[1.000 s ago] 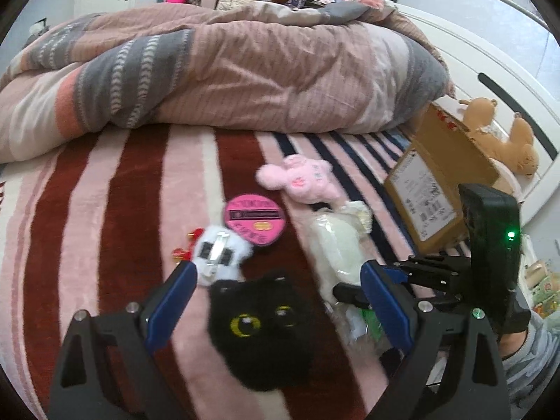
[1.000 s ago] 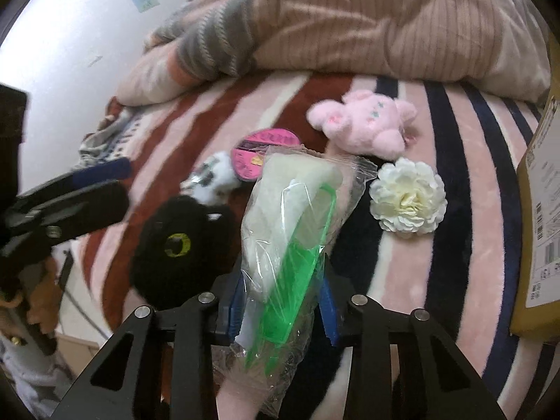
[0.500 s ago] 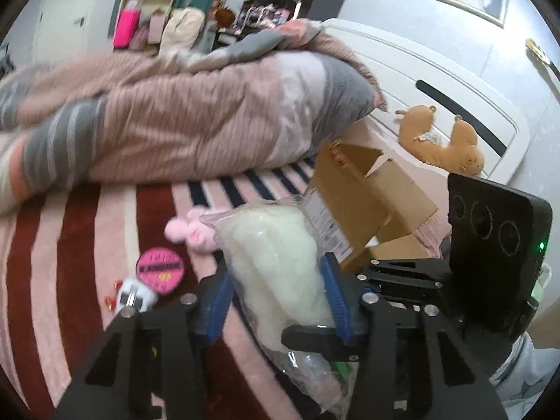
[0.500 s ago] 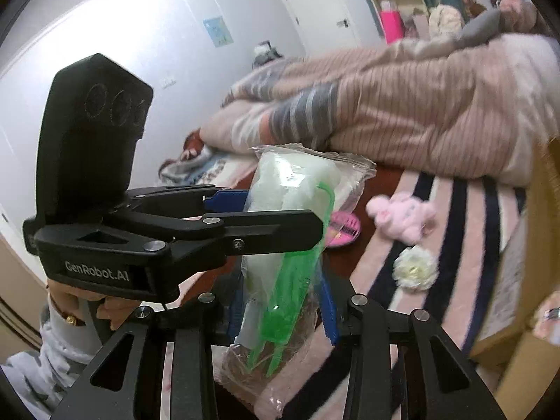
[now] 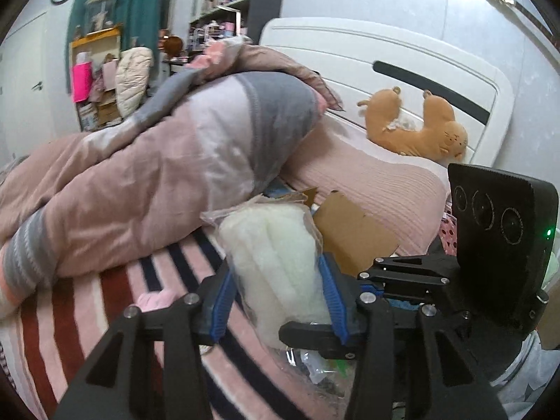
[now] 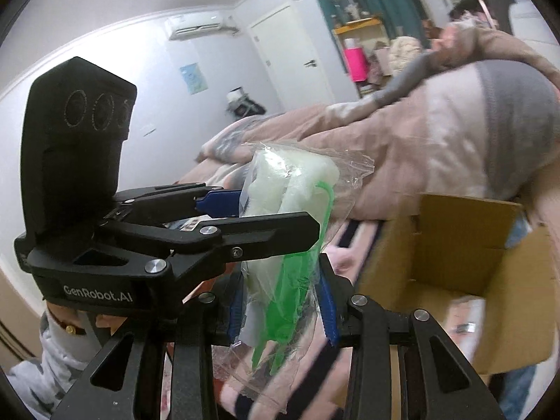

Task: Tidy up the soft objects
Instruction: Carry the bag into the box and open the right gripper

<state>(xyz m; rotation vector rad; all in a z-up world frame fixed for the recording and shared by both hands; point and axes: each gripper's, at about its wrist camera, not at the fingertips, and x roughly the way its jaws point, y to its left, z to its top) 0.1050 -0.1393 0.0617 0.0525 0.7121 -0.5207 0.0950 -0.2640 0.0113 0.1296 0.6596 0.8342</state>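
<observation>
Since second ago, plastic bag of white fluff [image 5: 280,262] lifted off striped blanket [image 5: 115,301], now beside cardboard box [image 6: 455,255]. Left gripper [image 5: 276,287], right gripper [image 6: 283,308] both clamp it. Risk: slick film slips, opposing pull tears bag.

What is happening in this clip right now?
A person is tidying soft things off a bed with two handheld grippers. Both the left gripper and the right gripper are closed on one clear plastic bag of white fluffy stuff with a green plastic piece inside, held up in the air. The right gripper pinches its lower part, the left its upper part. An open cardboard box sits on the bed just beside it.
</observation>
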